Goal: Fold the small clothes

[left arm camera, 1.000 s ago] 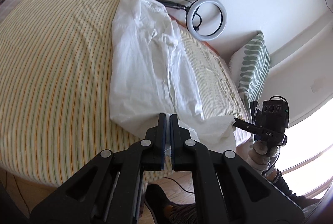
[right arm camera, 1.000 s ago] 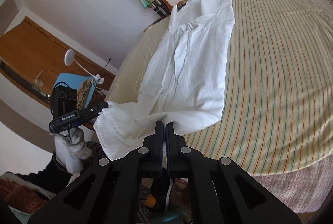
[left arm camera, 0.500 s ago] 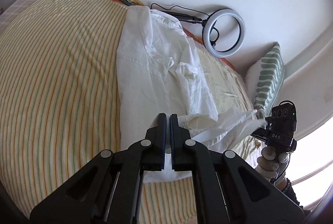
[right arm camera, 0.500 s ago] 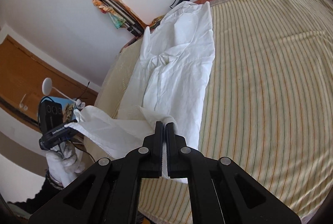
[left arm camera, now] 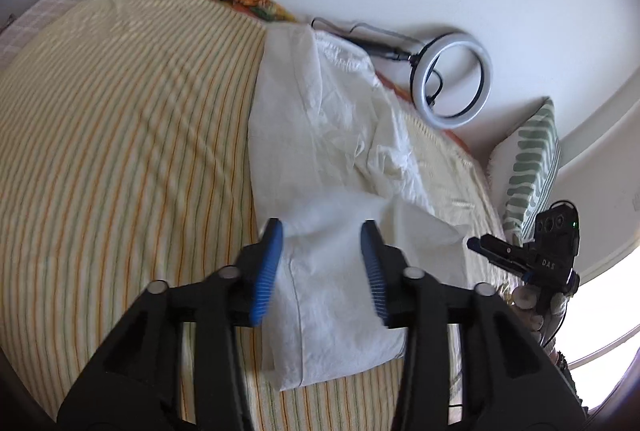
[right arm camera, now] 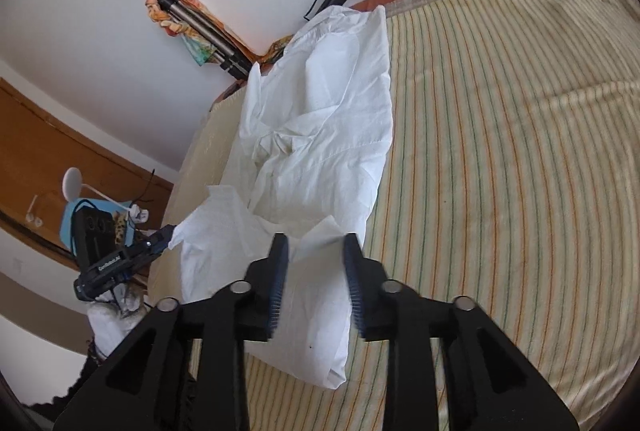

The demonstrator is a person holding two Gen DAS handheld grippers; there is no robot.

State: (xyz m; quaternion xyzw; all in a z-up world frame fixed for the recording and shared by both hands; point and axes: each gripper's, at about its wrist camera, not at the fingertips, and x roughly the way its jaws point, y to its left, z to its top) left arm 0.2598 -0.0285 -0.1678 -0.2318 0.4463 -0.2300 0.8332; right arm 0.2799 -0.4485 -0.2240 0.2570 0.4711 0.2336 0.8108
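As both my left tool (left arm camera: 322, 263) and right tool (right arm camera: 312, 281) spread open, letting the white shirt (left arm camera: 320, 135) hem drop onto the bed (left arm camera: 120, 135), I judge this fold laid; next, regrip for another.

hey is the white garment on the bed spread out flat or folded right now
Partly folded. The near end of the white garment is doubled back onto the rest, with a rounded fold edge toward the camera on the striped bedspread. The far end lies rumpled.

The white garment (left arm camera: 320, 159) is thin, creased matt cloth on a ribbed, striped woven bedspread (left arm camera: 120, 151). Both grippers — left gripper (left arm camera: 322, 263), right gripper (right arm camera: 314, 271) — are matt black plastic with ridged blue pads (left arm camera: 266, 271). The ring light (left arm camera: 452, 79) looks smooth and glossy.
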